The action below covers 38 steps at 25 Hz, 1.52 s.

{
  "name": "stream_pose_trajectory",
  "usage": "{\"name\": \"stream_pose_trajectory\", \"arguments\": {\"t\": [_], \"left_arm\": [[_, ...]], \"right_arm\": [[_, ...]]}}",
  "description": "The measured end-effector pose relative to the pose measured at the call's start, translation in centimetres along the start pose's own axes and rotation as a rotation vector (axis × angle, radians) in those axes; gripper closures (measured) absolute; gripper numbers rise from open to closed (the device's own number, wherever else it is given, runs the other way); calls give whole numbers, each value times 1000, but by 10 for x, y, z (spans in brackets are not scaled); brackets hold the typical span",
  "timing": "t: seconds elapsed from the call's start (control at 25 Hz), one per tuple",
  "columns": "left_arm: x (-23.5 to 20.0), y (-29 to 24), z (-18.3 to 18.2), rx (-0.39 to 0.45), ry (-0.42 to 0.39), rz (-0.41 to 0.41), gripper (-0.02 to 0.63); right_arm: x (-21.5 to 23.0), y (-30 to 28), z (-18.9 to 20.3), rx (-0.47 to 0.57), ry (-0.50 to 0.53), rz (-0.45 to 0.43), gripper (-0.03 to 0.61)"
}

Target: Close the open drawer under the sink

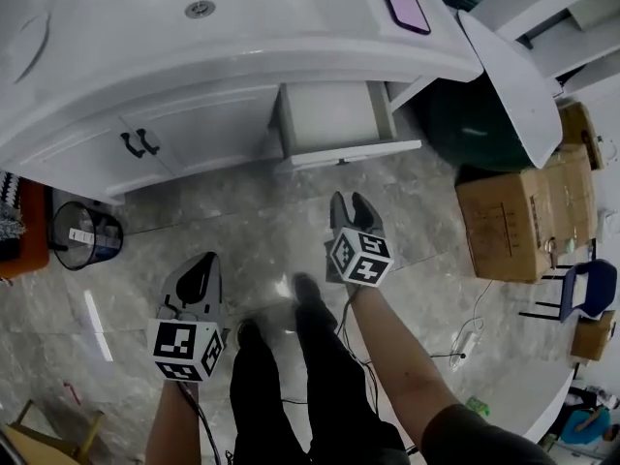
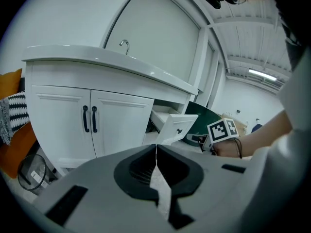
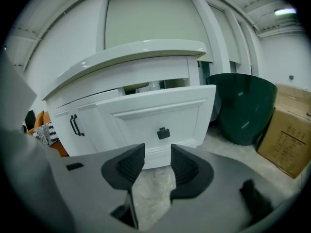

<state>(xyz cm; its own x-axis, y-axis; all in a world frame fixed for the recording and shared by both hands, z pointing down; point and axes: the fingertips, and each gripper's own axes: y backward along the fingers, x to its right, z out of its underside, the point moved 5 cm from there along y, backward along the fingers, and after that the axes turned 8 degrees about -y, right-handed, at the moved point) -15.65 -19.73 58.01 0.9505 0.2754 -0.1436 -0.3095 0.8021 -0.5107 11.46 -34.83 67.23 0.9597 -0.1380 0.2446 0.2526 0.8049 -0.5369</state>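
A white drawer (image 1: 334, 124) stands pulled out of the white sink cabinet (image 1: 194, 129), right of the two doors. Its front panel (image 3: 155, 125) carries a small dark knob (image 3: 163, 133). My right gripper (image 1: 353, 207) hovers over the floor a short way before the drawer front, open, with nothing between its fingers. In the right gripper view the right gripper (image 3: 158, 152) points at the panel just below the knob. My left gripper (image 1: 201, 271) hangs lower left, shut and empty. From the left gripper view the left gripper (image 2: 156, 147) faces the cabinet doors, with the drawer (image 2: 172, 126) to the right.
A dark green tub (image 3: 243, 106) and cardboard boxes (image 1: 518, 216) stand right of the cabinet. A phone (image 1: 403, 4) lies on the countertop. A wire bin (image 1: 85, 235) sits at the left on the marble floor. The person's legs (image 1: 291, 376) stand below the grippers.
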Motion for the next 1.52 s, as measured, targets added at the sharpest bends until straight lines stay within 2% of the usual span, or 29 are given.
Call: {"name": "stream_pose_trajectory", "arguments": {"t": [0.32,0.52,0.68,0.84,1.04,1.52], "left_arm": [[-7,-44,11,-8,-1,-49,598],[-7,-56,19,-20,19,-67,598],[-9,-60,23,-28,43,-76,598],[-10,-63,16,-29,40,-72,598],[-13,-72,5,-21,16,-56,598],[-19,-100,-10,-29,9,-53,598]], "right_arm": [[15,-69,-9,25,42,-10,423],[8,-85,-28,53,176,-50,425],[7,-83,-31,49,217,-49,434],[5,-81,-34,56,205,-51,436],[-2,-92,-60,93,193,-81,445],[-12,-133,-89,61,187,-131,443]]}}
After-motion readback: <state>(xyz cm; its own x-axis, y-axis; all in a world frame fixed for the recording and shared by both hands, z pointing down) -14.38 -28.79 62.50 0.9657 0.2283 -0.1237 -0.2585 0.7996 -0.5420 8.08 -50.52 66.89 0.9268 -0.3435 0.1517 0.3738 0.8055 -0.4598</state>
